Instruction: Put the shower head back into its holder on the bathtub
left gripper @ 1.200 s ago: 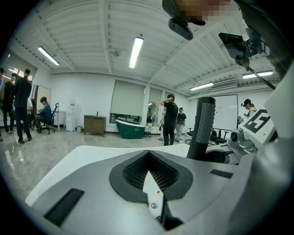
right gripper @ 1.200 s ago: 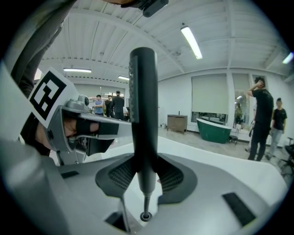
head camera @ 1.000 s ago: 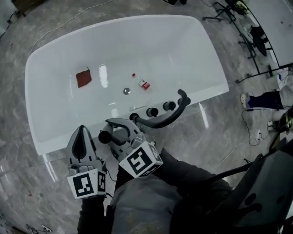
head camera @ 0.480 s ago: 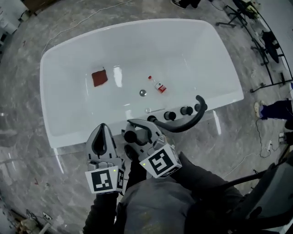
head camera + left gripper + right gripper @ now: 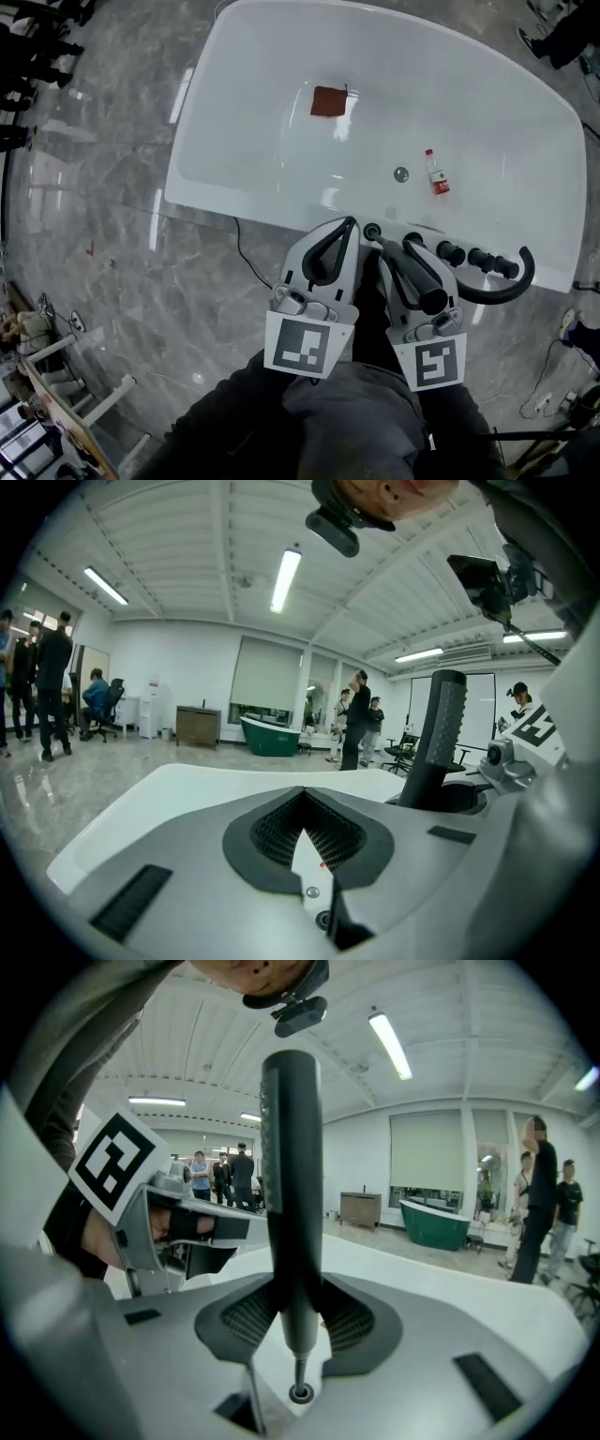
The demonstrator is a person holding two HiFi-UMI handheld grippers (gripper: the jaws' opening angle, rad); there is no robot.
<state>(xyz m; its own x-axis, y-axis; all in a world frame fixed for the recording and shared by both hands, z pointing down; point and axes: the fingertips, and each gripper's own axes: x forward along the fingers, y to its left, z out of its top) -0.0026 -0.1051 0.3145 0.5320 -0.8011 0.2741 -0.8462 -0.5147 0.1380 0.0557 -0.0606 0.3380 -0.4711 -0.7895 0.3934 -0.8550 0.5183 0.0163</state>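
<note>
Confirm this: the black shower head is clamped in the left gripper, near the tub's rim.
No: the black shower head is clamped in the right gripper, near the tub's rim. The right gripper view shows it upright between those jaws.

We note grey marble floor (image 5: pixel 103 262) at frame left; ceiling strip light (image 5: pixel 286 578) upper centre; wooden cabinet (image 5: pixel 198 726) against the white wall (image 5: pixel 178 667).

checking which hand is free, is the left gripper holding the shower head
No, the left gripper is shut with nothing between its jaws; the right gripper clamps the black shower head.
</note>
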